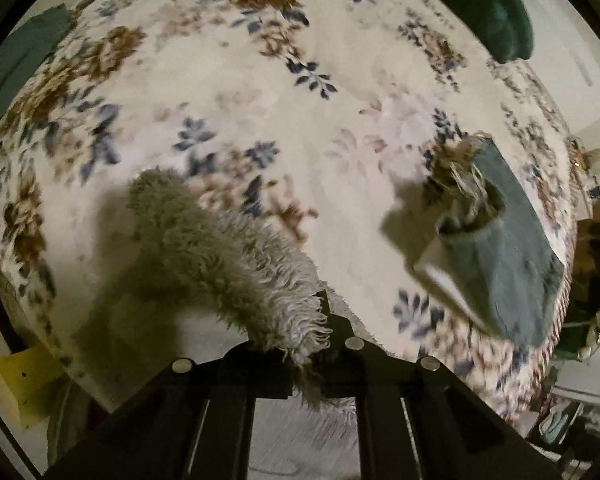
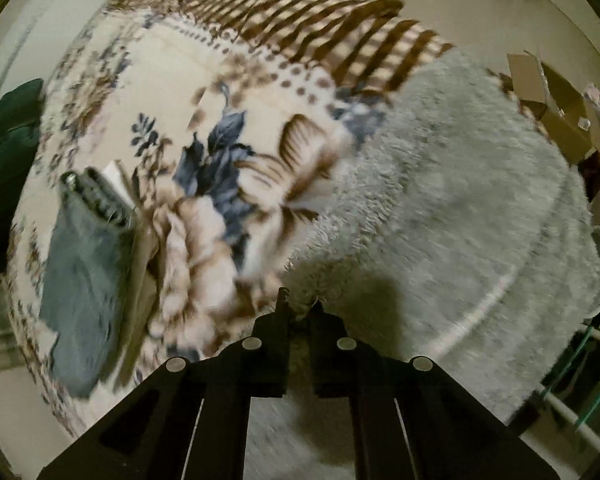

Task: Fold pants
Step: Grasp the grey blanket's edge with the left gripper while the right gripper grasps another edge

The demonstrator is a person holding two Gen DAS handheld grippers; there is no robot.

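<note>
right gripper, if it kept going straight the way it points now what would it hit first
The right gripper points steeply down, shut on the fluffy grey pants. Straight on it would likely press further into that fabric, then the floral blanket beneath, though depth is hard to judge.

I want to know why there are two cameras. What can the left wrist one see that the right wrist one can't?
Only the left view shows the left gripper shut on the fluffy grey pants, lifted up. Only the right view shows the right gripper pinching them, and cardboard boxes. Both show the flowery blanket and a folded blue-grey cloth.
</note>
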